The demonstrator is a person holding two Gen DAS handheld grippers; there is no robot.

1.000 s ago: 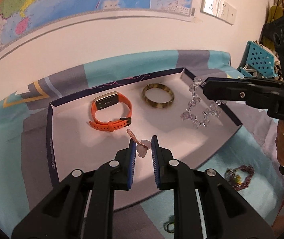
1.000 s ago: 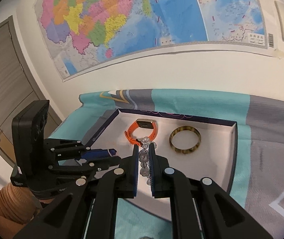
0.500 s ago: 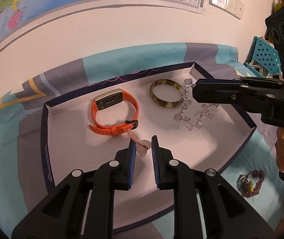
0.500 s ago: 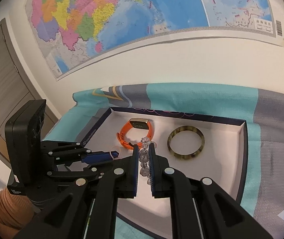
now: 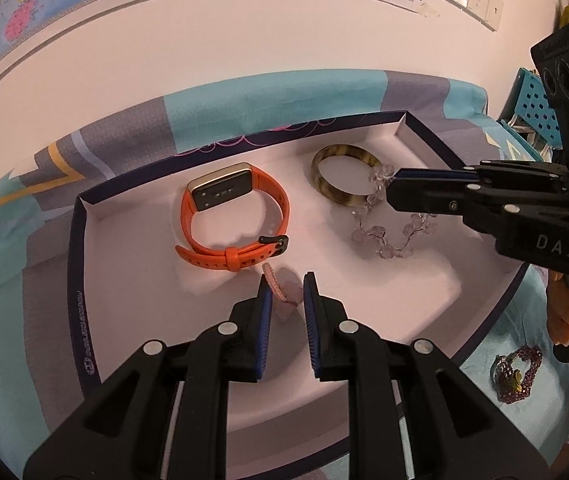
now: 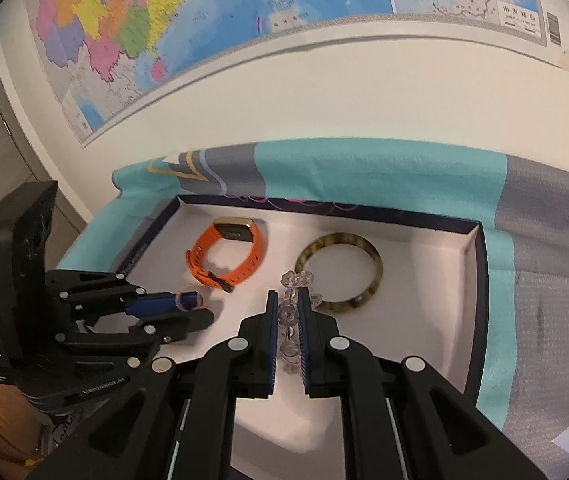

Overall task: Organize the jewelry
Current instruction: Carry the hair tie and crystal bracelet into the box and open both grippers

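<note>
A white tray with a dark rim (image 5: 74,256) (image 6: 480,264) lies on the cloth. In it are an orange watch band (image 5: 236,216) (image 6: 224,252) and a tortoiseshell bangle (image 5: 344,178) (image 6: 344,264). My left gripper (image 5: 287,292) (image 6: 200,312) is shut on a small pink bracelet (image 5: 282,294) (image 6: 188,300) low over the tray, in front of the watch. My right gripper (image 6: 284,312) (image 5: 394,190) is shut on a clear bead bracelet (image 5: 388,236) (image 6: 290,312), which hangs beside the bangle and touches the tray floor.
A purple beaded bracelet (image 5: 516,372) lies on the teal and grey cloth (image 6: 404,176) outside the tray's right corner. A wall with a map (image 6: 204,20) stands right behind the table. A blue perforated bin (image 5: 536,108) sits at the far right.
Both grippers have come lower and further in over the tray. The clear bracelet moved left toward the bangle and its lower beads now rest on the tray floor.
</note>
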